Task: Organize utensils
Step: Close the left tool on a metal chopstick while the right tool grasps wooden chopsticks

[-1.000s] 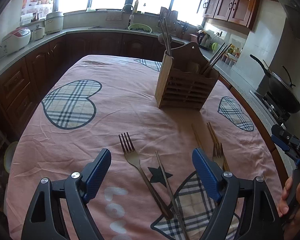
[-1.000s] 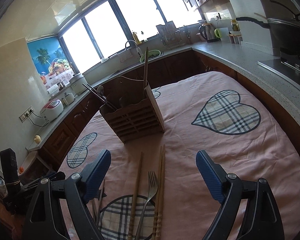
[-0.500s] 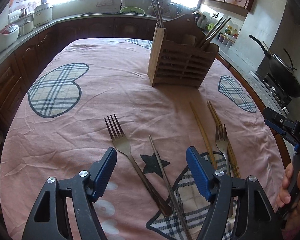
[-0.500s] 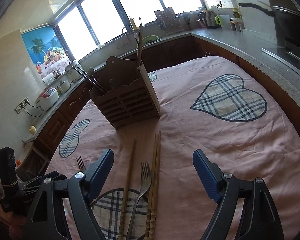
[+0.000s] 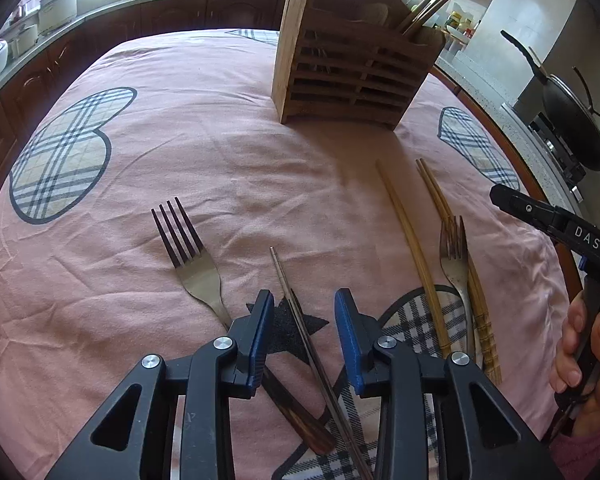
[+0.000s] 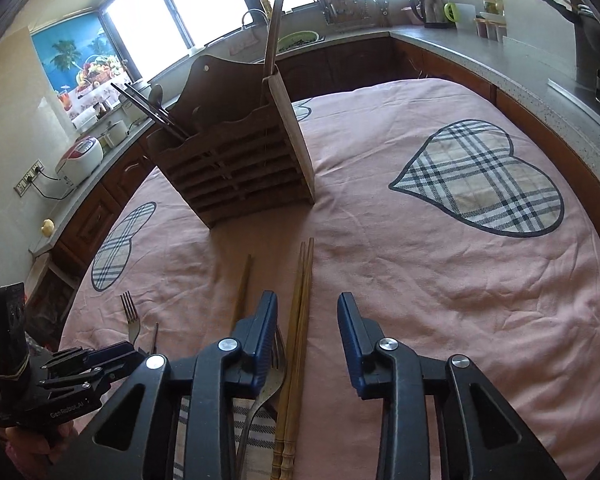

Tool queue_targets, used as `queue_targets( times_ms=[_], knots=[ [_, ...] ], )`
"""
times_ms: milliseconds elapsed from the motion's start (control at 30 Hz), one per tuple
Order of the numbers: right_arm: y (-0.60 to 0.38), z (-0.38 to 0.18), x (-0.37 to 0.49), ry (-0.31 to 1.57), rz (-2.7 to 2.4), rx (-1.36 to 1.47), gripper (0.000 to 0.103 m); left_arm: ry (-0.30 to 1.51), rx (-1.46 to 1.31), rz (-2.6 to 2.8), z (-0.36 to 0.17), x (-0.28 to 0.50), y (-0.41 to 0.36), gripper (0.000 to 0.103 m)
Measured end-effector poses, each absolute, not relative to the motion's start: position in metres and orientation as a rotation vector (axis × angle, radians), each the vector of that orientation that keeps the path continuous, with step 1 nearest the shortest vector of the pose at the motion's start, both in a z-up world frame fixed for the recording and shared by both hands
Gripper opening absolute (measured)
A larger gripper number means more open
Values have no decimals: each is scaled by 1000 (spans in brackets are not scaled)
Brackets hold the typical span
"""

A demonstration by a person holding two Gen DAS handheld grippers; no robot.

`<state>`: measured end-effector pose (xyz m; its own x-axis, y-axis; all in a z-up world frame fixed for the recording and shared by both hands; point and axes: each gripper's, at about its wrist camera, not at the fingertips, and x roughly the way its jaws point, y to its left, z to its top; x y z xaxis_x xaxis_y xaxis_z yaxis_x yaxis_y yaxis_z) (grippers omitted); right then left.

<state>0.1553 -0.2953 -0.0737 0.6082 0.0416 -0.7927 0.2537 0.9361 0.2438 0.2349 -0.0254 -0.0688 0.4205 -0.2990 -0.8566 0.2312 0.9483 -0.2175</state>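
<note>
A wooden utensil holder (image 5: 352,68) stands on the pink tablecloth (image 5: 228,168), with chopsticks and a spoon in it; it also shows in the right wrist view (image 6: 240,160). My left gripper (image 5: 303,332) is open low over the cloth, its jaws either side of a thin metal chopstick (image 5: 300,312). A wood-handled fork (image 5: 192,260) lies just left of it. My right gripper (image 6: 307,340) is open with a pair of bamboo chopsticks (image 6: 300,320) between its jaws. A second fork (image 5: 454,256) and a single chopstick (image 5: 410,240) lie beside them.
Kitchen counters ring the table, with rice cookers (image 6: 80,156) at the left, a sink at the back and a wok (image 5: 572,120) on the stove at the right. The table's right edge (image 5: 556,216) runs close to the right gripper.
Both grippers have dropped towards the cloth and moved forward. Both sets of jaws have narrowed around the utensils beneath them, but neither has closed on anything.
</note>
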Motion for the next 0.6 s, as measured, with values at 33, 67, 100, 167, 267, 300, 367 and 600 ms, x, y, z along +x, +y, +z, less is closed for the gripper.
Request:
queue_targets(
  times_ms=[33,67,100,167,267,300,367,600],
  knots=[
    [-297,-76,159,921,-127,349,31,1099,-65,-328,-72,238,-27,30],
    [-298,-78,162,928,-125,348,30,1108,-64,-325,-75,242,-27,29],
    [-299,-80,165,936,-123,347,29,1114,-63,-325,-77,245,-27,27],
    [-300,-85,171,954,-123,335,28,1119,-59,-323,-81,250,-30,26],
    [-302,-93,180,980,-124,324,24,1126,-52,-323,-83,257,-33,25],
    [-302,-95,183,986,-124,319,24,1125,-45,-324,-83,258,-35,25],
    [-303,-100,189,1001,-125,314,23,1123,-35,-324,-84,262,-39,24],
    [-298,-112,208,1048,-118,265,19,1107,-2,-318,-86,262,-43,17]
  ],
)
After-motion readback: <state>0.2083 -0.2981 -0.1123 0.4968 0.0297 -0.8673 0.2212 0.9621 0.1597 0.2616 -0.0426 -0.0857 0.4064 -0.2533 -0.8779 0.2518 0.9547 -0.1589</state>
